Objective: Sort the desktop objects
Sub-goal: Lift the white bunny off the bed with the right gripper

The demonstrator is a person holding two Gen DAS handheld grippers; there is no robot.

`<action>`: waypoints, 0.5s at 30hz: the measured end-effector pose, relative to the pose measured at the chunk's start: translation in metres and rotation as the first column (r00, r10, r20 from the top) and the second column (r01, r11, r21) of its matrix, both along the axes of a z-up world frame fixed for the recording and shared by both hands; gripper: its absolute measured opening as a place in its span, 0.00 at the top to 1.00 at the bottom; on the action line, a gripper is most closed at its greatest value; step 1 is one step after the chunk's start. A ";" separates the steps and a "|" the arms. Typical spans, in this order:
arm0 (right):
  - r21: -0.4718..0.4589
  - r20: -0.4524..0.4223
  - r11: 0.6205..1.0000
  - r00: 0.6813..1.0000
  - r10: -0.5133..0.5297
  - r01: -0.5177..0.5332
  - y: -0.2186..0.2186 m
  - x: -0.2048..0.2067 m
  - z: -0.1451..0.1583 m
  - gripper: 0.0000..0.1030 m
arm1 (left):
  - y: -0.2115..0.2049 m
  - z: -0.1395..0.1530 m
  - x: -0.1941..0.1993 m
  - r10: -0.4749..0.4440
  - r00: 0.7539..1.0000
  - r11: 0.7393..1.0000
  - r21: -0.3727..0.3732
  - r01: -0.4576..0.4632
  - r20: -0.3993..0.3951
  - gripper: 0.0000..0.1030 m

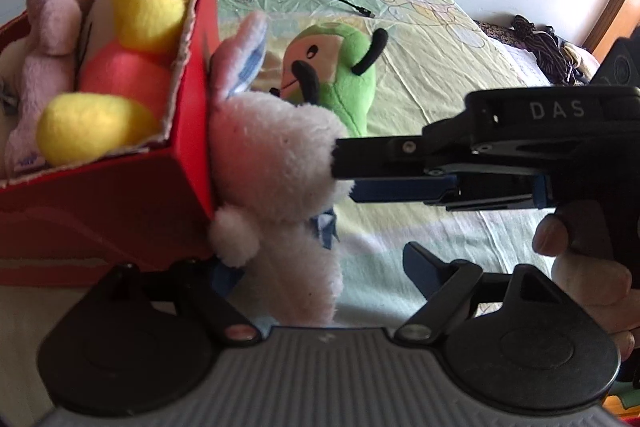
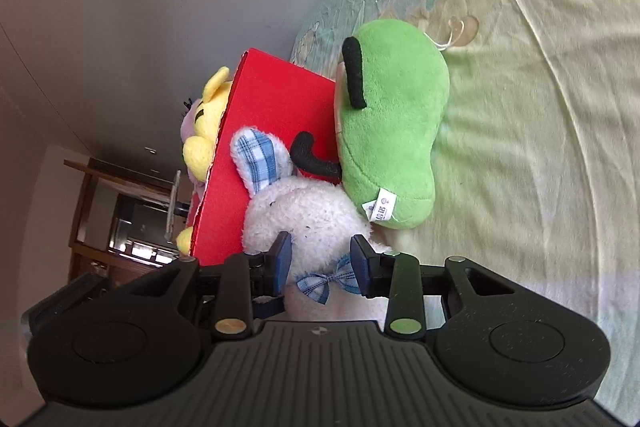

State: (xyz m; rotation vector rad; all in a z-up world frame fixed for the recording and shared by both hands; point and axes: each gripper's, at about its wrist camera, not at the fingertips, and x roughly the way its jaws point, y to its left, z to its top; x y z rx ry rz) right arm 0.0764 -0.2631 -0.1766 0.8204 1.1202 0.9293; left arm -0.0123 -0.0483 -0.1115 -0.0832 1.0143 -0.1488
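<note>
Red cardboard box (image 1: 120,195) at left holds two plush toys, one yellow (image 1: 136,7), one pink (image 1: 52,15). White rabbit (image 1: 276,163) leans on its right wall, green toy (image 1: 340,75) beyond on open bed (image 1: 440,75). Left gripper (image 1: 320,275) spread around the rabbit.

Right view: right gripper (image 2: 320,259) clamps the rabbit's neck.

Right gripper (image 2: 320,259) clamping a white plush rabbit (image 2: 300,215)

Its blue-padded fingers (image 2: 282,259) are pressing either side of the rabbit's neck, just above the checked bow (image 2: 326,281). The rabbit is leaning against the red box (image 2: 264,131), with a green plush toy (image 2: 392,131) lying beside it on the bedsheet (image 2: 540,107).
</note>
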 end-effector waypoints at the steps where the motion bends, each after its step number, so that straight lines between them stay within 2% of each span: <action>1: 0.026 -0.028 1.000 1.000 0.003 -0.002 -0.003 -0.001 -0.003 0.65 | 0.003 0.000 0.001 0.005 1.000 1.000 -0.015 -0.005 -0.006 0.23; 4: 0.060 -0.044 0.997 0.998 0.041 -0.038 0.000 -0.010 -0.001 0.64 | 0.007 0.001 0.002 -0.014 1.000 0.998 -0.062 0.013 -0.024 0.29; 7: 0.003 0.017 0.998 0.998 0.057 -0.057 0.005 -0.021 0.010 0.61 | 0.005 -0.002 -0.003 -0.027 0.999 0.998 -0.051 0.025 -0.032 0.29; 9: -0.003 0.012 0.998 0.998 0.061 -0.061 0.005 -0.027 0.013 0.61 | 0.006 -0.001 -0.008 -0.036 0.999 0.997 -0.065 0.033 -0.037 0.29; 15: -0.018 0.016 0.993 0.993 0.118 -0.118 -0.005 -0.048 0.033 0.62 | 0.007 -0.004 -0.032 -0.099 0.990 0.978 -0.193 0.078 -0.104 0.29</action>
